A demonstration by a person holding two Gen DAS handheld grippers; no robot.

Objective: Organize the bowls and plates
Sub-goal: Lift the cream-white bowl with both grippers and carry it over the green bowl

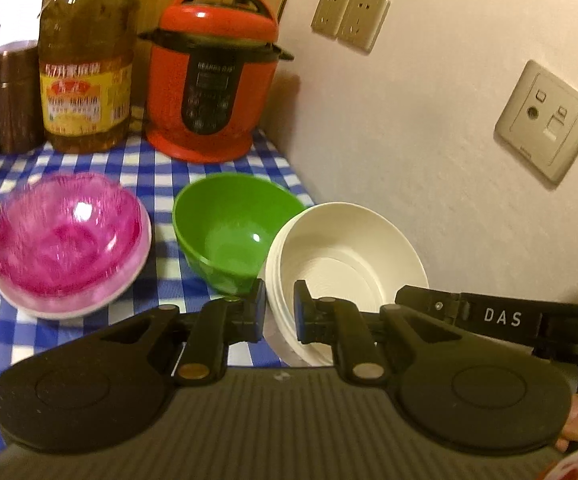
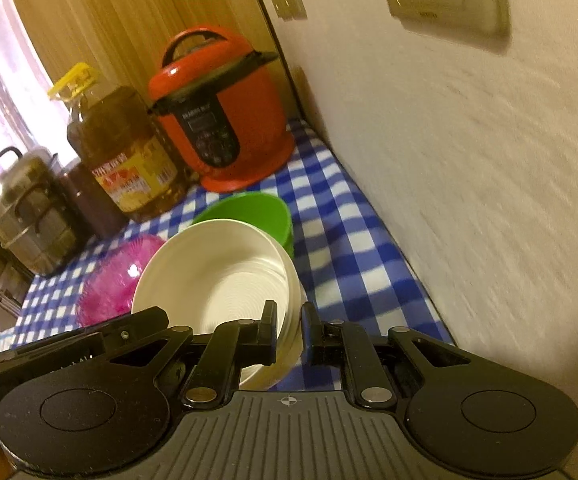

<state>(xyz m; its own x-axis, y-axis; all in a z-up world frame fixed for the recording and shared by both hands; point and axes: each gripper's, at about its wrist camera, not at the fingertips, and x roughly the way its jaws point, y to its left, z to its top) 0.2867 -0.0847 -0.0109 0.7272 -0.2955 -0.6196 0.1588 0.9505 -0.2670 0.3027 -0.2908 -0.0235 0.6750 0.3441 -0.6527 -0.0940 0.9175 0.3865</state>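
Note:
My left gripper [image 1: 280,312] is shut on the left rim of a stack of white bowls [image 1: 349,256]. My right gripper [image 2: 289,332] is shut on the right rim of the same white stack [image 2: 217,276], so both hold it, tilted, above the checked cloth. A green bowl [image 1: 229,228] stands just behind the stack and also shows in the right wrist view [image 2: 257,212]. A pink translucent bowl [image 1: 65,236] sits nested in a white bowl at the left, and shows in the right wrist view [image 2: 117,280].
A red pressure cooker [image 1: 213,76] and a large oil bottle [image 1: 85,72] stand at the back. A brown canister [image 1: 13,96] and a metal steamer pot [image 2: 25,208] are at the far left. The wall [image 1: 429,140] with sockets runs close along the right.

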